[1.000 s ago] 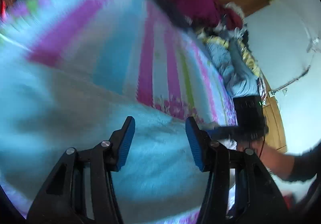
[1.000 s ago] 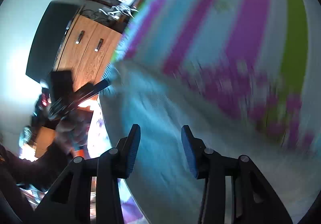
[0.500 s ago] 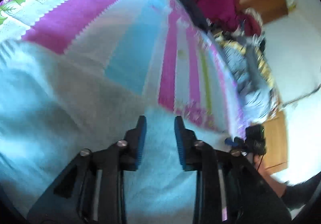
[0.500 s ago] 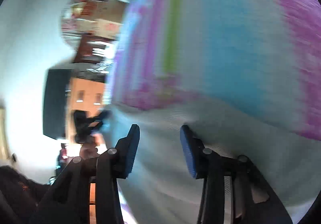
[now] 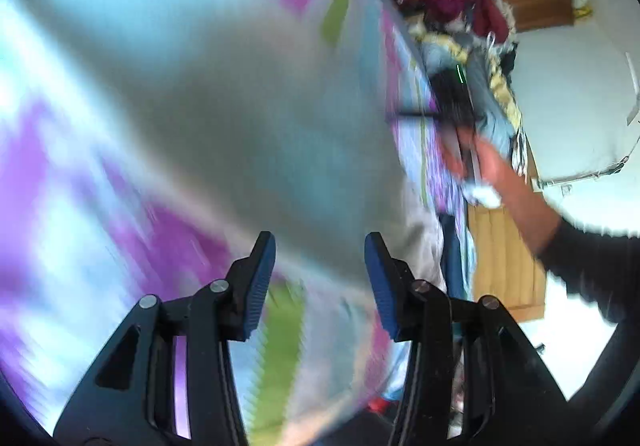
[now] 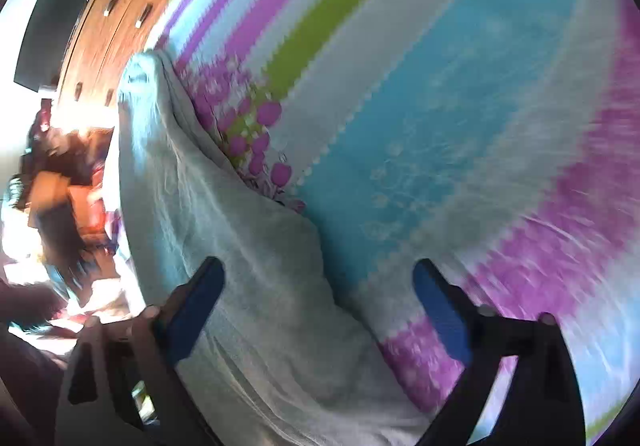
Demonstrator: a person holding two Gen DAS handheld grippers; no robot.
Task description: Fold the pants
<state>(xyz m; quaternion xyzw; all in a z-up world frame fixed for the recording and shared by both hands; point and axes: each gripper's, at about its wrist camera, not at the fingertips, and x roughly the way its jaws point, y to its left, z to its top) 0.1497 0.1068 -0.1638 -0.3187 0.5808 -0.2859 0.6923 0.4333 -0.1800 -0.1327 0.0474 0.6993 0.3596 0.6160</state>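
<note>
The pants (image 6: 224,230) are laid along the bedspread (image 6: 440,94) edge for folding. Both tongs, left gripper (image 5: 320,278) and right gripper (image 6: 316,310), are held released, nothing grasped.

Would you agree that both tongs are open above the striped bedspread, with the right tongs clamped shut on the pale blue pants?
Not quite: in the right wrist view the right tongs are wide open, holding nothing, over the pale blue pants on the striped bedspread.

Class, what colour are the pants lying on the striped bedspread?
Pale mint-grey pants, plain, seen best in the right wrist view against the bedspread.
</note>
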